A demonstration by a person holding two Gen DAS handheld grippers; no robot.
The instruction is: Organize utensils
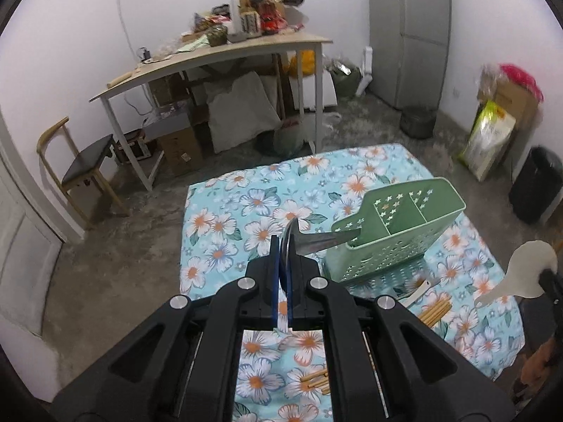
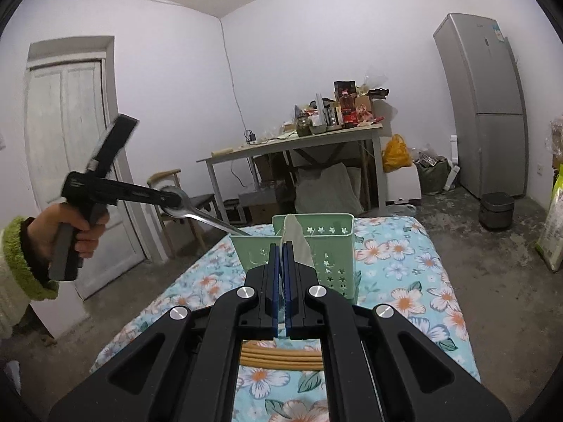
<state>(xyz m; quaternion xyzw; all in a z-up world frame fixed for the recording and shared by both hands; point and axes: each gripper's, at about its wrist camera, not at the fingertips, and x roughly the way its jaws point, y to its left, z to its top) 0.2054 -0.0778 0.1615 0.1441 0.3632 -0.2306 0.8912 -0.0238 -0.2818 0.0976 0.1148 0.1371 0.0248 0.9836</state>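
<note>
Two hand-held grippers converge on a green utensil caddy (image 1: 397, 235) standing on a floral-clothed counter (image 1: 228, 218). The left hand-held gripper (image 1: 285, 246) is clamped on the bowl of a metal spoon (image 1: 316, 241), whose handle runs ahead and to its right, the tip resting at the lip of the caddy's nearest compartment. From the right wrist view the same spoon (image 2: 200, 216) slants down from upper left into the caddy's (image 2: 316, 242) left end. The right hand-held gripper (image 2: 282, 256) is closed on a white spatula-like utensil (image 2: 299, 246), which points straight ahead at the caddy just beyond its fingertips. The left side looks nearer to a drop: the spoon's long axis already leads into the slot and likely needs only tipping upright. Bamboo chopsticks (image 1: 434, 311) lie on the cloth, below and right of the left hand-held gripper, unsorted.
</note>
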